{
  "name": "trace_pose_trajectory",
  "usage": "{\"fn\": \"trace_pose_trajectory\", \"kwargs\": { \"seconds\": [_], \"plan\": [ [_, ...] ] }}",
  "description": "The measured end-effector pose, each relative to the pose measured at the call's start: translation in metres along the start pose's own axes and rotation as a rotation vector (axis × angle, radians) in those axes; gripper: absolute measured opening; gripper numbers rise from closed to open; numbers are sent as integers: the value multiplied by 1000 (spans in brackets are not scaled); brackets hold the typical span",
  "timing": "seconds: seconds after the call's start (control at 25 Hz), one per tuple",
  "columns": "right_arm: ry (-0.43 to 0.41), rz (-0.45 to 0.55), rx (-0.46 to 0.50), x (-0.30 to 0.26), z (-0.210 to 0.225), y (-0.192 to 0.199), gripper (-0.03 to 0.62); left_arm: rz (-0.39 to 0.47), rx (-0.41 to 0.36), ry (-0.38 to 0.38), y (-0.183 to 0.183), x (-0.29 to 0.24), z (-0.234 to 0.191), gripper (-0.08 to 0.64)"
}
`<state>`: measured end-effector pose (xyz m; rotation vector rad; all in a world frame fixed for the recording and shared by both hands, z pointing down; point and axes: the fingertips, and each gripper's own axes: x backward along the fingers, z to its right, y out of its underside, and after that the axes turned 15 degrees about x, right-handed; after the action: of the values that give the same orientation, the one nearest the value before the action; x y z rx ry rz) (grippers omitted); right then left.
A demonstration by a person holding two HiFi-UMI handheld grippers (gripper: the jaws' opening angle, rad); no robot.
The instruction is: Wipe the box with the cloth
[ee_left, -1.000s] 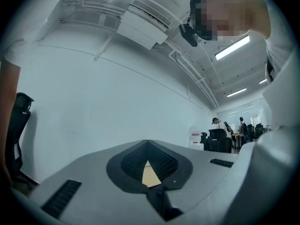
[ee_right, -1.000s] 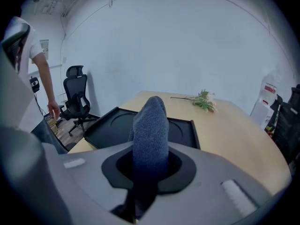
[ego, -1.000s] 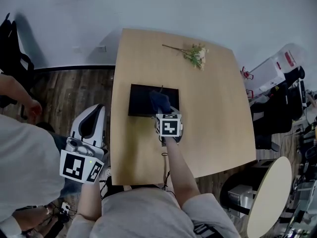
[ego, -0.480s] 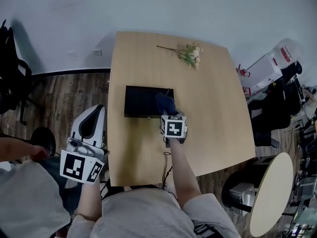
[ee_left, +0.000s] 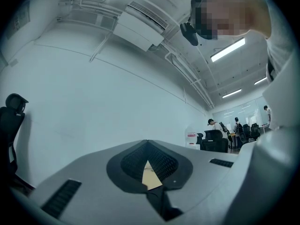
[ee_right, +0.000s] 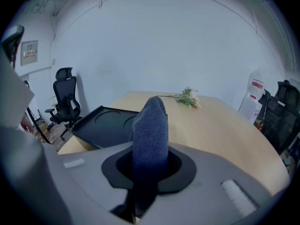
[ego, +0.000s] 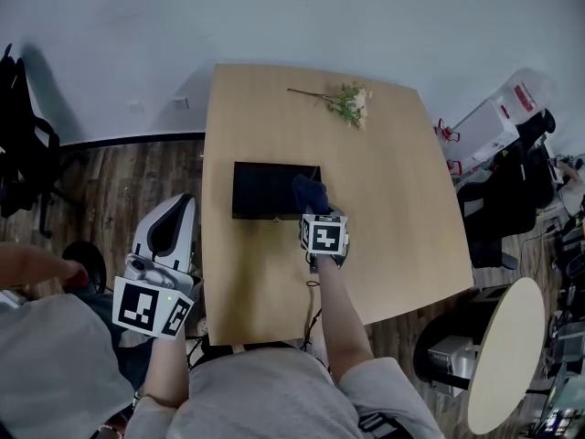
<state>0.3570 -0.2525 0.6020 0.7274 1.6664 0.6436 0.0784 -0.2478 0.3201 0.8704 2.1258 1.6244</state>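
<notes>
Left arm: bare forearm [ego: 166, 366] bent, held low at the person's left side.
Left hand-held gripper [ee_left: 150, 175]: grey two-jaw tool, jaws pressed together, tilted upward.
Right arm: bare forearm [ego: 335, 311] stretched forward.
Right hand-held gripper [ee_right: 148, 168]: jaws clamped on a dark blue knitted cloth [ee_right: 151, 125].

Open across the right and lower parts of the table [ego: 402, 218]; blocked mid-frame by the black box [ego: 265, 188], and at upper centre by the flower sprig [ego: 345, 101].
</notes>
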Motion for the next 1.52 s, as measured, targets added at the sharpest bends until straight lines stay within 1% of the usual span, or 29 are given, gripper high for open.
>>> {"fn": "trace_pose_trajectory", "kwargs": {
  "seconds": [0.16,0.4,0.76,1.0,1.32,1.52],
  "plan": [
    [5,32,11,16,-2,-4,69,-2,-2,19,-4,1,1,8],
    [13,113,-24,52,-10,-17,69,-9,-2,64,-9,1,5,8],
    [79,262,-42,117,-18,-44,69,-16,2,135,-15,4,10,8],
    [112,346,-78,158,-24,-52,71,-17,1,178,-19,10,14,8],
    [193,435,-56,215,-31,-64,72,-17,-5,227,-24,24,24,8],
    [234,479,-16,249,-36,-73,72,-15,-6,250,-27,30,32,8]
  ]
}}
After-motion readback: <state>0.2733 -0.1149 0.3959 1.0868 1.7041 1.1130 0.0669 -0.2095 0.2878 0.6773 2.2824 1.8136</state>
